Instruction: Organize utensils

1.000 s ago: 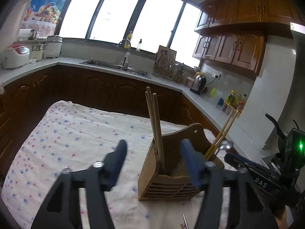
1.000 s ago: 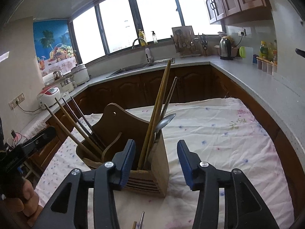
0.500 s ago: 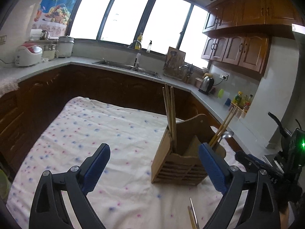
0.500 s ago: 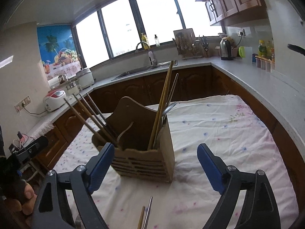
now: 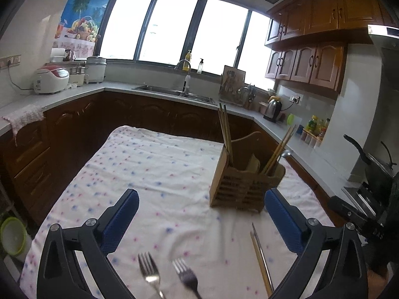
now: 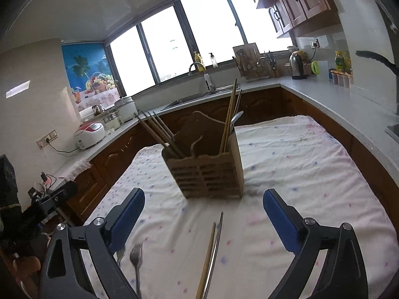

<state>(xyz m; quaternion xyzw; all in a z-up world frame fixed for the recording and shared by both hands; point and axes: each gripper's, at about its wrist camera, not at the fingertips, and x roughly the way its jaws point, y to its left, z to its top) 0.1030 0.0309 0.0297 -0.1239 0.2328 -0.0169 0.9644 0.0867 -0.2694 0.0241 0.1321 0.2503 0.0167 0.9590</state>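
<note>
A wooden utensil holder (image 5: 245, 186) (image 6: 208, 172) stands on the dotted tablecloth, holding several chopsticks and a spoon. Two forks (image 5: 149, 271) (image 5: 185, 275) lie on the cloth in front of my left gripper (image 5: 202, 214), which is open and empty. A chopstick pair (image 5: 260, 259) (image 6: 210, 254) lies on the cloth between both grippers. My right gripper (image 6: 203, 211) is open and empty, above the chopsticks and short of the holder. One fork also shows in the right wrist view (image 6: 136, 259).
The table (image 5: 139, 164) with white dotted cloth sits inside a U-shaped kitchen counter (image 5: 174, 97) with a sink. A rice cooker (image 5: 51, 79), kettle (image 5: 271, 109) and a pan (image 5: 374, 167) stand around. The other gripper shows at the right edge (image 5: 354, 214).
Both grippers opened wide and pulled back from the holder. The forks and loose chopsticks on the cloth came into view.
</note>
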